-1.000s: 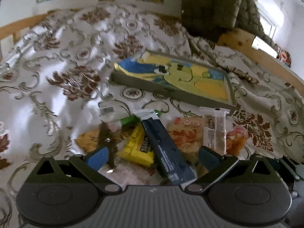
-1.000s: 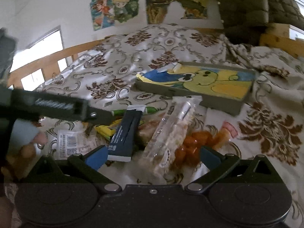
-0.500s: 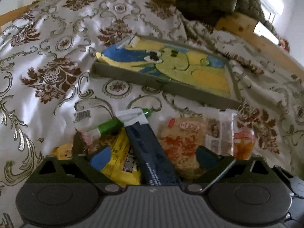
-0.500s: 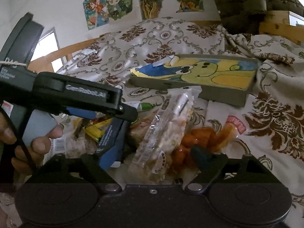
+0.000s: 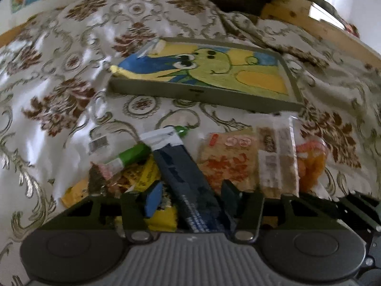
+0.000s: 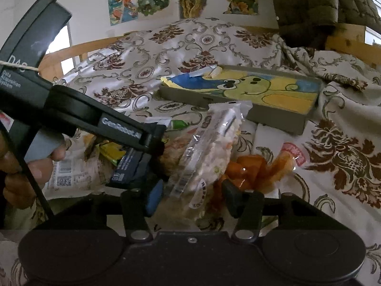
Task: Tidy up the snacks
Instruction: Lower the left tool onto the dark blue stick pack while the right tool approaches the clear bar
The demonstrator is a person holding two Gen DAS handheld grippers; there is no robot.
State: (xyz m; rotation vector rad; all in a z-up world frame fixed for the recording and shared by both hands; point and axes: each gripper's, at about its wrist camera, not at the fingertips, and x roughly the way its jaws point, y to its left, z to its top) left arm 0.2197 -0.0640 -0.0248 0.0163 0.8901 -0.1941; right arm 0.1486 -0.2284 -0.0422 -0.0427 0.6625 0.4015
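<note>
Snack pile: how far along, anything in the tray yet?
Done: nothing visible; the tray holds no snacks. In hand: both jaws have just been closing, the left gripper around the dark blue packet, the right gripper around the clear rice-cracker bar; firm contact isn't clear. Left: the whole pile, including the orange snack bag and yellow packet, still on the bedspread.

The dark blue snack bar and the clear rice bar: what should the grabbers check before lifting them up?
1. Long dark blue wrapped snack bar sits between the left gripper jaws, which have just been closing: ok.
2. Left pads pressing on it: cannot tell.
3. Clear-wrapped puffed rice bar sits between the right gripper jaws, also just closing: ok.
4. Right pads pressing on it: cannot tell.
5. Shallow grey tray with a green frog picture has room: ok.
6. Yellow packet lies against the blue bar and might snag: not ok.
</note>
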